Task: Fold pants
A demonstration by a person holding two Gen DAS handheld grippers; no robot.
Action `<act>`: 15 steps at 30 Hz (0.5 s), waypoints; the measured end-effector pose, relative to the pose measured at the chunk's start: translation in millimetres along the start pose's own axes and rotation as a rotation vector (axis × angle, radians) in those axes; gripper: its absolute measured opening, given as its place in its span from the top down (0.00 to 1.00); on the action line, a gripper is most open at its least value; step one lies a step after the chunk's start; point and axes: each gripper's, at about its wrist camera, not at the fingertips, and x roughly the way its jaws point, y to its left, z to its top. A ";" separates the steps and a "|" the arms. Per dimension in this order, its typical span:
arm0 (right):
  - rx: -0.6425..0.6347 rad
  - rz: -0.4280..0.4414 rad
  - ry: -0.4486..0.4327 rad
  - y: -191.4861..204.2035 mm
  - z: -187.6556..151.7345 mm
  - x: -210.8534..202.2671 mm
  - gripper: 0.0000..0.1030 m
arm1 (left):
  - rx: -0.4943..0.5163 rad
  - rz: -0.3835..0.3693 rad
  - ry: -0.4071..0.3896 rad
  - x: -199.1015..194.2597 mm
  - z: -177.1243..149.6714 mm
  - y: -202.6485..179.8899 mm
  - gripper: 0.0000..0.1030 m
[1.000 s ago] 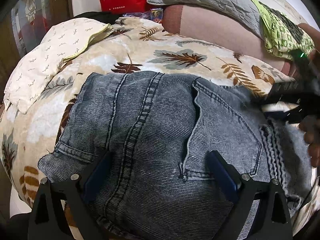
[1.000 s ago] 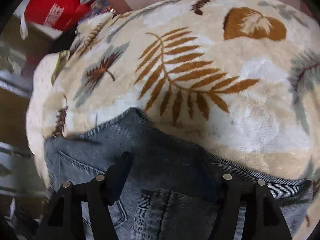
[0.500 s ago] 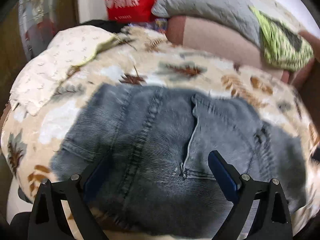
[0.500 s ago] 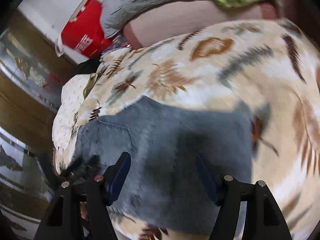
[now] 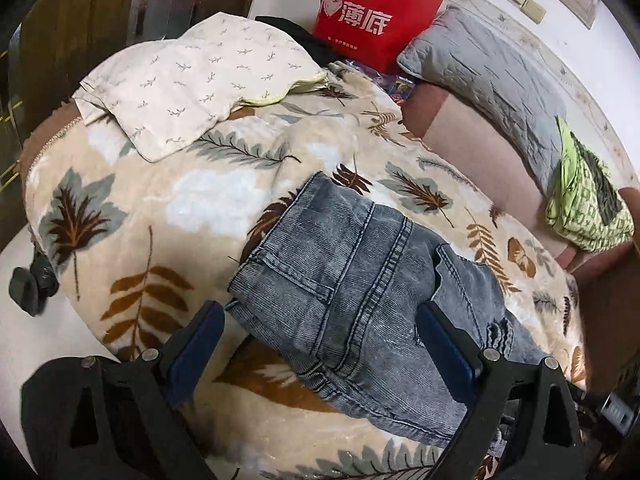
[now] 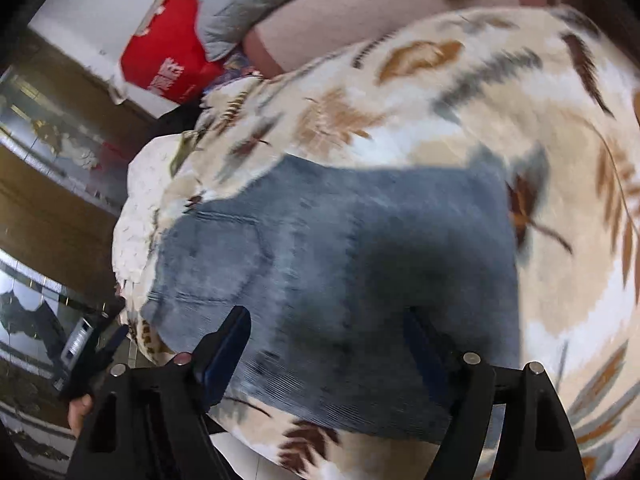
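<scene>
Folded jeans (image 5: pixel 360 292) lie in a compact bundle on a leaf-print blanket (image 5: pixel 160 216), apparently set down flat to hold the fold. The left gripper (image 5: pixel 320 344) hovers above, jaws apart and empty; the right gripper (image 6: pixel 328 344) is opening, nothing pinched between its jaws. A red bag (image 5: pixel 372 12) stands behind, contents unseen.

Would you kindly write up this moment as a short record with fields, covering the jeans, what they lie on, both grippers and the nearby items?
garment: grey-blue jeans, folded into a compact stack
surface: leaf-print blanket
left gripper: open, above the near edge of the jeans, holding nothing
right gripper: jaws opening, nothing between them, above the jeans
nearby: red bag, grey pillow, cream pillow, green cloth
image note: right wrist view is motion-blurred
</scene>
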 end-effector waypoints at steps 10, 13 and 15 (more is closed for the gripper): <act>-0.032 0.113 0.109 71.0 99.0 91.8 0.21 | -0.030 -0.067 -0.029 22.2 6.2 22.7 0.06; 0.031 0.072 0.133 60.8 121.2 128.8 0.21 | -0.048 -0.097 -0.016 28.0 9.3 27.6 0.06; 0.064 0.046 0.174 49.6 129.9 159.7 0.21 | -0.047 -0.122 -0.003 31.8 10.4 27.8 0.06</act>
